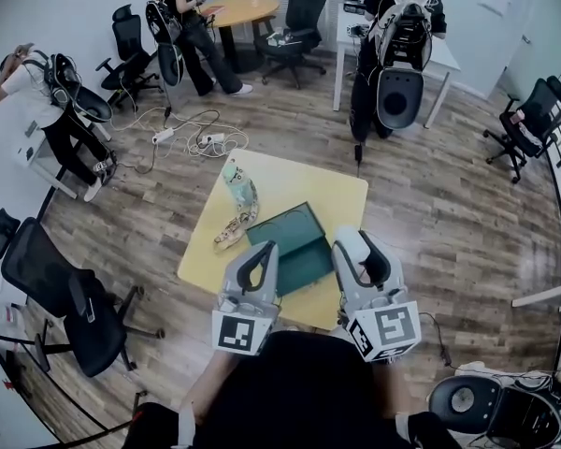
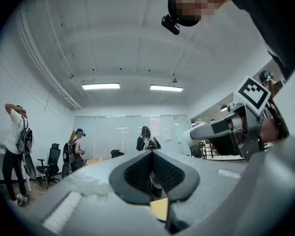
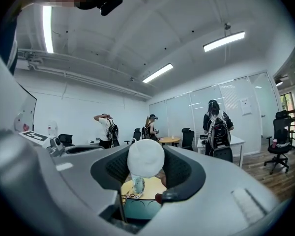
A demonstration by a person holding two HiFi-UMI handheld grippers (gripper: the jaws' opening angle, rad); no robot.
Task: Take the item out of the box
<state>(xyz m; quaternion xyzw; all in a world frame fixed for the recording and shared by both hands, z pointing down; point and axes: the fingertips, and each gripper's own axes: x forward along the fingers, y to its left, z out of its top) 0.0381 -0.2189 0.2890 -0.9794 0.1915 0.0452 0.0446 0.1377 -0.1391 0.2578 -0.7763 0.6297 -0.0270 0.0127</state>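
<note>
An open dark green box (image 1: 294, 241) lies on the yellow table (image 1: 332, 195). In the right gripper view it shows below the jaws as the green box (image 3: 140, 208). My right gripper (image 3: 146, 168) is shut on a white round ball (image 3: 145, 157), held level above the near end of the box. In the head view this right gripper (image 1: 348, 243) hangs over the box's right near corner. My left gripper (image 1: 262, 255) sits beside it over the box's near left edge. Its jaws (image 2: 152, 168) stand together with nothing between them.
A pale patterned bottle (image 1: 238, 183) and a beige bundle (image 1: 232, 232) lie on the table left of the box. Several people with backpacks stand around the room. Office chairs (image 1: 70, 293), a round table (image 1: 238, 9) and cables on the wooden floor surround the yellow table.
</note>
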